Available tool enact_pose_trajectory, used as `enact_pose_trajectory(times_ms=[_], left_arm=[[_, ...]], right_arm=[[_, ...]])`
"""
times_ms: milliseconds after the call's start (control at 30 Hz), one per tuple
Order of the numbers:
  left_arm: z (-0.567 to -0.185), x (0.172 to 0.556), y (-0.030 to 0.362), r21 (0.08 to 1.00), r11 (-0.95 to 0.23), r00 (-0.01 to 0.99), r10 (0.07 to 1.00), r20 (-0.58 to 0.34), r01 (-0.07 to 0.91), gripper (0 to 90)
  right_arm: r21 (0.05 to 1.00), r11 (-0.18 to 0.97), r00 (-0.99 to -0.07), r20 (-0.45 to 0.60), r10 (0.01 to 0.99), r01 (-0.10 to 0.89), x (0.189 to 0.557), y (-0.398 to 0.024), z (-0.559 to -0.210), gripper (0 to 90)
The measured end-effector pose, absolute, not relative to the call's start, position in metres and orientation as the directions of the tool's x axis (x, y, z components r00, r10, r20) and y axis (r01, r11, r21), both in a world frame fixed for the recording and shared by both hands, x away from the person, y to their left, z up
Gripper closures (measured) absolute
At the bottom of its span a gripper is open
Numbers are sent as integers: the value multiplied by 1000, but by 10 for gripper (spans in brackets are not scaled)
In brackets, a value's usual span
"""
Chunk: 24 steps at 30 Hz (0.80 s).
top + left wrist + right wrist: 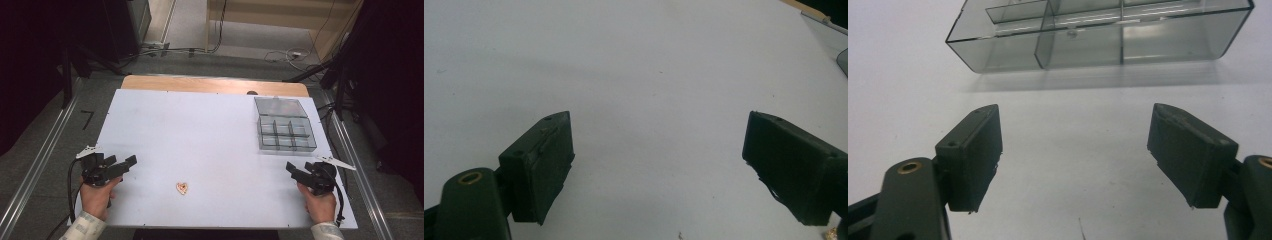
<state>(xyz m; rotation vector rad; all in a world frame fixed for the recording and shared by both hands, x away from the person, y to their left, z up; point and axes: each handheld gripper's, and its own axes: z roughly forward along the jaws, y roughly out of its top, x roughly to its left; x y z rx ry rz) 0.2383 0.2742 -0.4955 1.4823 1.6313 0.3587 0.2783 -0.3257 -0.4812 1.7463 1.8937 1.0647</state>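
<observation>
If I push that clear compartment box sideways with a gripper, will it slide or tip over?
Probably slide. The clear compartment box sits low and wide on the smooth white table, so tipping seems unlikely. Its thin see-through walls and seemingly empty cells suggest light, rigid plastic that could skid or spin if pushed off-centre.

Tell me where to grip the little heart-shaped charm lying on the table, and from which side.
Come straight down from above with the left gripper, the nearer one, and pinch the heart charm across its two side edges. It lies flat on the white table with bare surface all around, so nothing sticks up to grab otherwise.
</observation>
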Motion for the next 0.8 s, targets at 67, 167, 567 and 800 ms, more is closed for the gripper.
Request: enact_pose_trajectory(times_ms=[67,167,567,800], left_arm=[[-496,239,274,713,246,100,909,-406,657,134],[-496,239,273,710,245,101,908,-407,660,134],[-497,239,271,710,237,116,904,-411,664,134],[-497,239,270,707,238,115,904,-413,666,134]], right_arm=[[720,-39,-186,231,955,692,278,-323,-481,204],[721,-36,-199,238,951,692,278,-318,-480,204],[721,-1,-255,246,935,693,276,-299,-478,202],[722,15,-293,262,920,692,275,-289,-476,201]])
